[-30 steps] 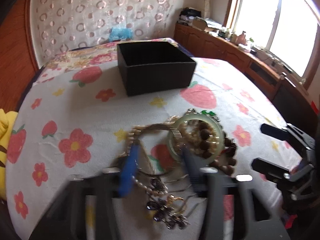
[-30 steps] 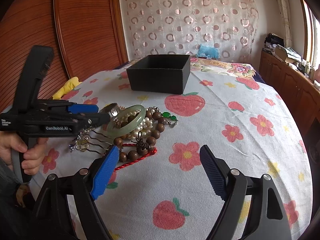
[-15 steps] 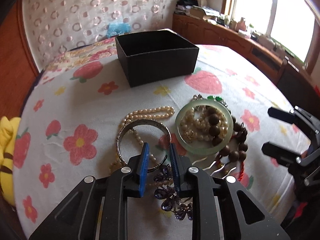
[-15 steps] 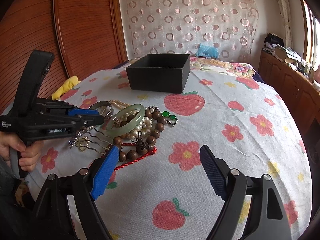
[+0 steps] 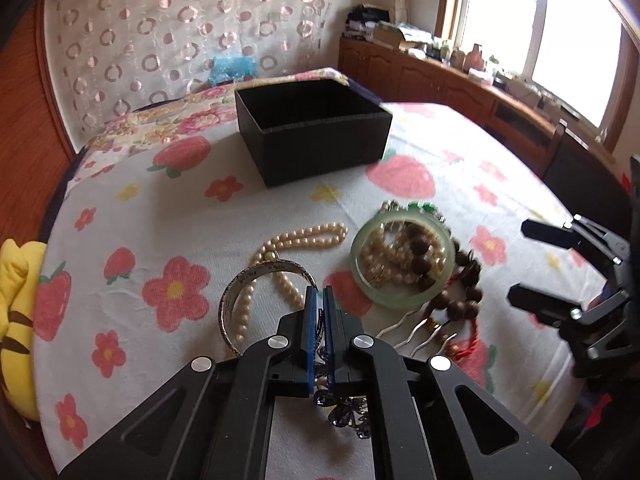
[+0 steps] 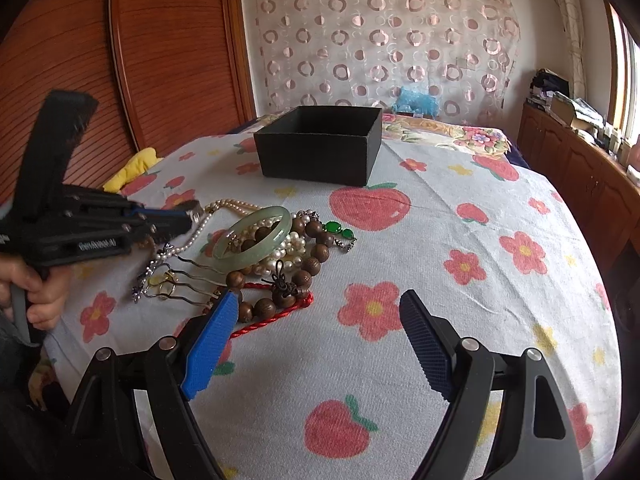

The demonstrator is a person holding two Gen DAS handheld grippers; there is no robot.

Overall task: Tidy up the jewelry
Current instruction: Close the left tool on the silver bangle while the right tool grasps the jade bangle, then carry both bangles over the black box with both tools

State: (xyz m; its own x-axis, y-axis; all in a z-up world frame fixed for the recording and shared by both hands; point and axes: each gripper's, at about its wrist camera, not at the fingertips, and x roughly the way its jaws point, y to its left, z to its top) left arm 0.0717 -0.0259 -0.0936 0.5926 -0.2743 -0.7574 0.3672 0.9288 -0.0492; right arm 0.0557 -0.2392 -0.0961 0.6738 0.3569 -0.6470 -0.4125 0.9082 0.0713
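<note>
A pile of jewelry lies on the flowered tablecloth: a silver bangle (image 5: 236, 296), a pearl necklace (image 5: 304, 236), a green jade bangle (image 5: 400, 298), wooden beads (image 5: 456, 304) and a purple hair ornament (image 5: 344, 412). My left gripper (image 5: 319, 296) is shut on the silver bangle's near rim; it also shows in the right wrist view (image 6: 188, 218). My right gripper (image 6: 316, 336) is open and empty, right of the pile; it shows in the left wrist view (image 5: 532, 264). The open black box (image 5: 312, 132) stands behind the pile.
A yellow plush (image 5: 16, 312) lies off the table's left edge. A wooden cabinet (image 5: 460, 92) with clutter runs under the window at the right. A wooden wardrobe (image 6: 120, 60) stands behind the left side.
My left gripper went from wide open over the pile to shut on the silver bangle's rim. The right gripper has stayed still.
</note>
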